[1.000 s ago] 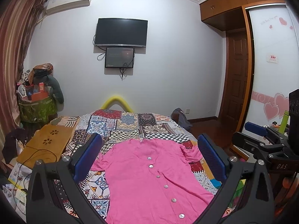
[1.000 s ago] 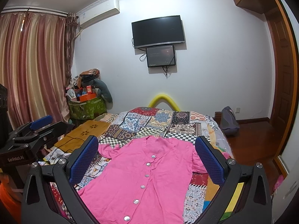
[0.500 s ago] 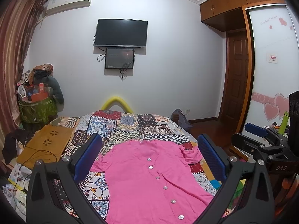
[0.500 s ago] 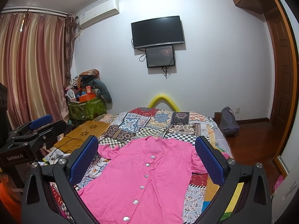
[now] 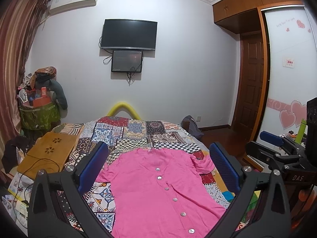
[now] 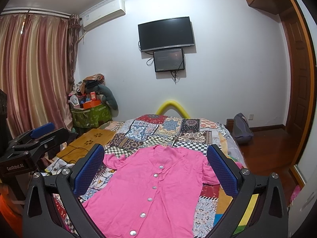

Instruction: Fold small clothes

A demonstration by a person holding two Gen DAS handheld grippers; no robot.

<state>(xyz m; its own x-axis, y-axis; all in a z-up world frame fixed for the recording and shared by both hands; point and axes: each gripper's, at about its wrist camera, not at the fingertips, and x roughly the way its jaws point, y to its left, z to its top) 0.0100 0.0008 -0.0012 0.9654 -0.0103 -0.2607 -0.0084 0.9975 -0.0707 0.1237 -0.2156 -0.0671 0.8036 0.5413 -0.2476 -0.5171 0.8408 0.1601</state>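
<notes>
Covering most of the lower frame in both views: bed with patchwork quilt [image 5: 138, 130], foot end toward the far wall. Pink shirt [image 5: 158, 194] lies flat on the quilt, buttons up, collar at 12 o'clock, hem running out of frame at 6. Short sleeves stick out at 9 and 3; the 3 o'clock sleeve looks crumpled.

Left gripper [image 5: 158, 168] hangs above the shirt, jaws spread wide, nothing between the blue pads [image 5: 93, 166]. Right gripper [image 6: 156, 168] same: wide apart, empty, above the shirt. Neither touches fabric. In the left view the right gripper shows at 3 o'clock; in the right view the left one shows at 9.

Around it:
- Curtains [image 6: 33, 75] at 9-10 o'clock, AC unit [image 6: 103, 13] above them.
- Wardrobe door with heart stickers [image 5: 291, 91] at 3 o'clock, wooden door [image 5: 249, 83] next to it.
- TV [image 5: 128, 34] on the far wall at 12, smaller screen [image 5: 126, 61] just below.
- Wooden lap desk [image 5: 47, 154] at 9 o'clock beside the quilt, cable trailing over it.
- Green bin piled with clutter [image 5: 39, 115] at 10.
- Yellow foam arch [image 5: 123, 109] past the bed's far edge.
- Grey bag [image 6: 241, 129] on the floor at 3.

Shirt surface is clear of other items.
</notes>
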